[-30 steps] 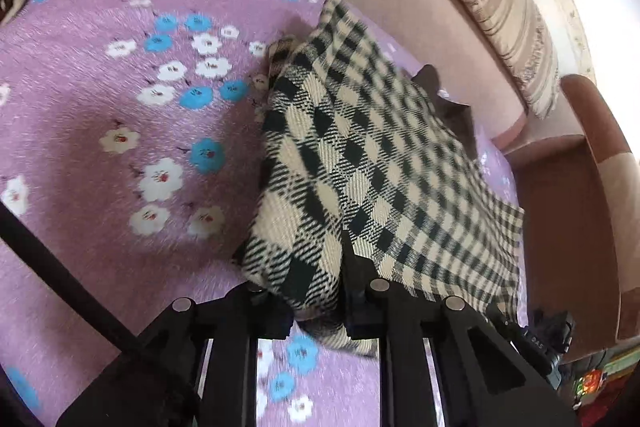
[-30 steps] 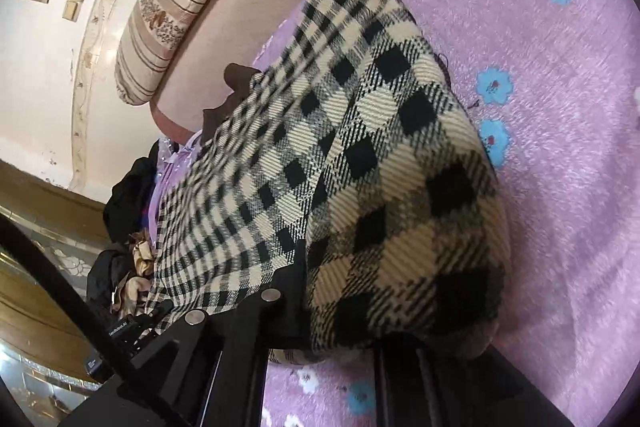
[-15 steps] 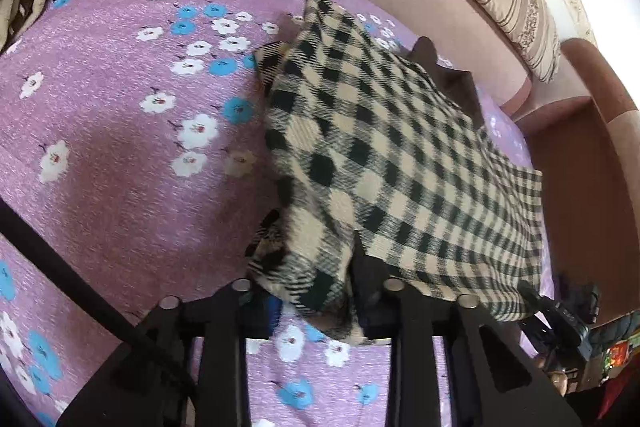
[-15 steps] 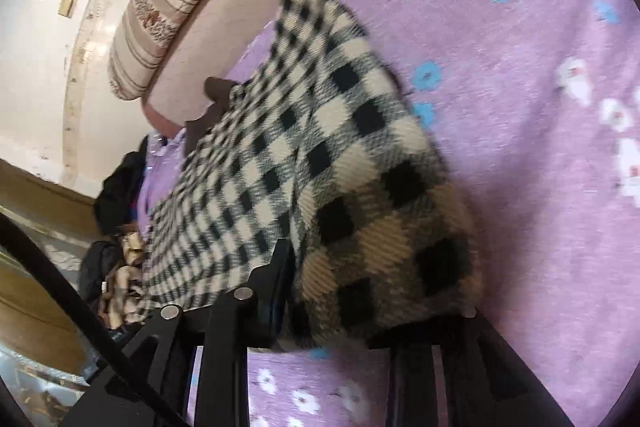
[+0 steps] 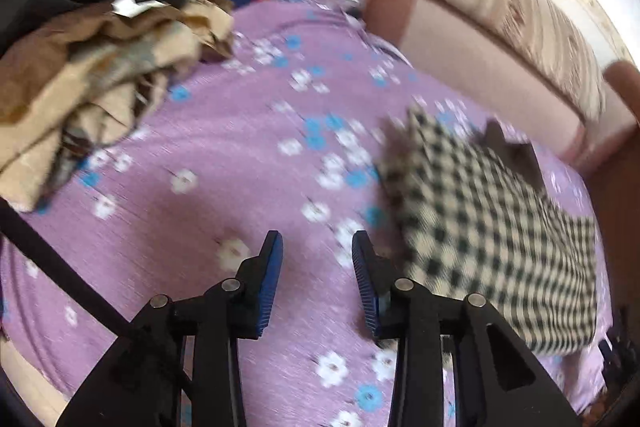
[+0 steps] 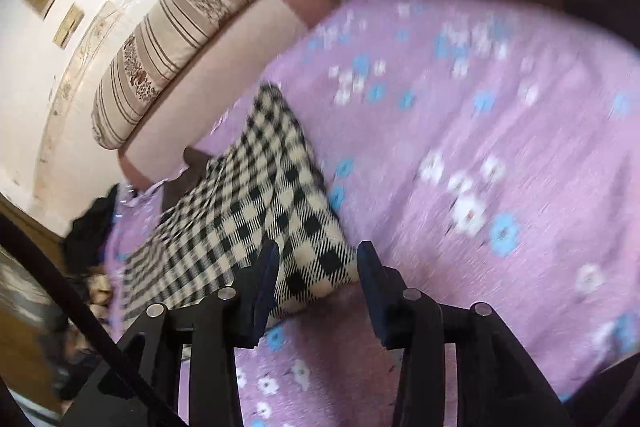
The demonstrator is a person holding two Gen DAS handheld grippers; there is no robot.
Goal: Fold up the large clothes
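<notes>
The checked cloth [image 5: 492, 239] lies folded on the purple sheet [image 5: 224, 155], its far edge near the striped cushion [image 5: 516, 23]. My left gripper [image 5: 316, 279] hangs over bare sheet beside the cloth, jaws opening, nothing between them. My right gripper [image 6: 316, 283] hangs over the cloth's near corner, jaws opening, pads off the fabric (the corner shows in the gap). A clothes pile [image 5: 96, 67] sits well apart; its white tag is unreadable.

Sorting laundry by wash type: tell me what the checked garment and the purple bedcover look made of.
Checked garment: thick, soft woven cloth, maybe wool or flannel, matte; the folded edge looks bulky. Purple bedcover: thin printed fabric, probably cotton or a blend, with flat flowers and a faint ribbed weave.
</notes>
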